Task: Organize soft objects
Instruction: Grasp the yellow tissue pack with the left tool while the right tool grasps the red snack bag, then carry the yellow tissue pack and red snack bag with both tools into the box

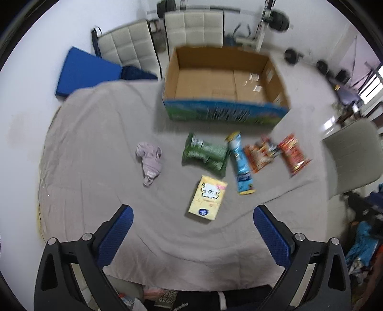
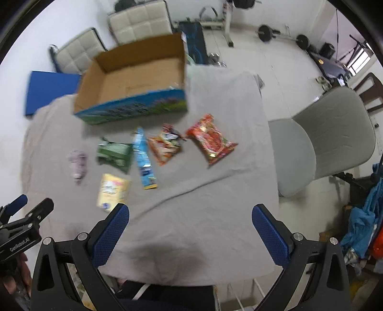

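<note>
An open, empty cardboard box stands at the far side of a table covered in grey cloth. In front of it lie a crumpled pink cloth, a green pack, a yellow pack, a blue pouch, an orange snack bag and a red snack bag. My left gripper is open and empty, above the near table edge. My right gripper is open and empty, right of it.
Cream padded chairs stand behind the table and a grey chair at its right. A blue mat lies at the back left. Weights and a bench sit on the floor beyond.
</note>
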The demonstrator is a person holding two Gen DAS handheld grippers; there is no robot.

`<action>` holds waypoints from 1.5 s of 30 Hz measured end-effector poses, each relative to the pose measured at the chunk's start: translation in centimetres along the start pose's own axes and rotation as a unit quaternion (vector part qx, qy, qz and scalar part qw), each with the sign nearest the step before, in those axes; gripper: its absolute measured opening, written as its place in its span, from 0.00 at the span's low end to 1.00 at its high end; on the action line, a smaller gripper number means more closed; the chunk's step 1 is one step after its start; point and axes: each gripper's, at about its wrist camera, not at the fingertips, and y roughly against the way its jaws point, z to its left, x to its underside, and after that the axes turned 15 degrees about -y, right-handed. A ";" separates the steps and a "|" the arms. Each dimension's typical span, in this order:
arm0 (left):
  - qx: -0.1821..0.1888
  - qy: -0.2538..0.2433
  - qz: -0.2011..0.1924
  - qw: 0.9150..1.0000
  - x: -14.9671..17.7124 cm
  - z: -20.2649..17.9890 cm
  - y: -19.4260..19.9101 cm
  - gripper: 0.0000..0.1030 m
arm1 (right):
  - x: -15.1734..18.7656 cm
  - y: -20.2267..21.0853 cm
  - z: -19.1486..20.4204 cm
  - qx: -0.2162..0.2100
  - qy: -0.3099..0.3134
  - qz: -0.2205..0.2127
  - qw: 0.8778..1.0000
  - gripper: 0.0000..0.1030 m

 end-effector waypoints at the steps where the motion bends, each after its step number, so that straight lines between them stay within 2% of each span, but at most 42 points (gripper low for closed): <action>1: 0.005 -0.002 0.014 1.000 -0.3 -0.2 -1.9 1.00 | -0.6 -1.3 -0.3 0.004 0.001 0.004 1.000 1.00; 8: 0.027 0.005 0.110 0.994 -1.6 -1.3 -12.9 0.99 | -6.3 -11.4 -1.8 0.057 0.033 0.028 0.997 1.00; 13: 0.043 0.016 0.160 0.986 -1.6 -2.2 -18.2 0.99 | -10.1 -18.6 -1.7 0.066 0.057 0.067 0.994 1.00; 17: 0.037 0.026 0.195 0.980 -1.0 -2.5 -21.2 0.99 | -11.9 -22.6 -0.6 0.070 0.076 0.096 0.990 1.00; 23: 0.050 0.037 0.206 0.977 -0.9 -2.5 -23.1 0.99 | -13.8 -27.2 0.8 0.086 0.095 0.120 0.984 0.99; 26: 0.056 0.043 0.210 0.975 -0.9 -2.4 -23.8 0.99 | -14.6 -28.9 1.1 0.089 0.092 0.137 0.982 0.94; 30: 0.058 0.042 0.212 0.975 -0.6 -2.4 -25.0 0.99 | -14.9 -30.5 1.2 0.092 0.092 0.155 0.979 0.80; 31: 0.056 0.040 0.214 0.974 -0.6 -2.5 -25.3 0.93 | -15.0 -31.0 1.1 0.092 0.092 0.156 0.979 0.79; 32: 0.049 0.036 0.218 0.974 -0.6 -2.5 -25.6 0.83 | -15.0 -31.5 1.2 0.090 0.090 0.155 0.980 0.77; 34: 0.050 0.032 0.228 0.972 0.0 -2.4 -26.4 0.69 | -15.0 -31.7 1.1 0.080 0.083 0.161 0.980 0.67; 35: 0.057 0.038 0.226 0.972 -0.2 -2.2 -26.7 0.68 | -14.7 -31.4 1.0 0.079 0.081 0.163 0.980 0.59; 36: 0.058 0.045 0.225 0.972 0.0 -1.9 -26.8 0.68 | -14.6 -31.5 1.0 0.080 0.080 0.167 0.980 0.56; 40: 0.047 0.060 0.219 0.973 0.8 -1.4 -26.4 0.65 | -14.1 -31.1 0.5 0.072 0.067 0.174 0.980 0.52; 42: 0.048 0.065 0.212 0.974 1.2 -2.2 -24.1 0.64 | -13.5 -30.9 0.1 0.066 0.058 0.181 0.980 0.50; 45: 0.048 0.074 0.200 0.976 1.4 -2.9 -22.7 0.60 | -13.0 -29.9 -0.6 0.047 0.045 0.181 0.981 0.49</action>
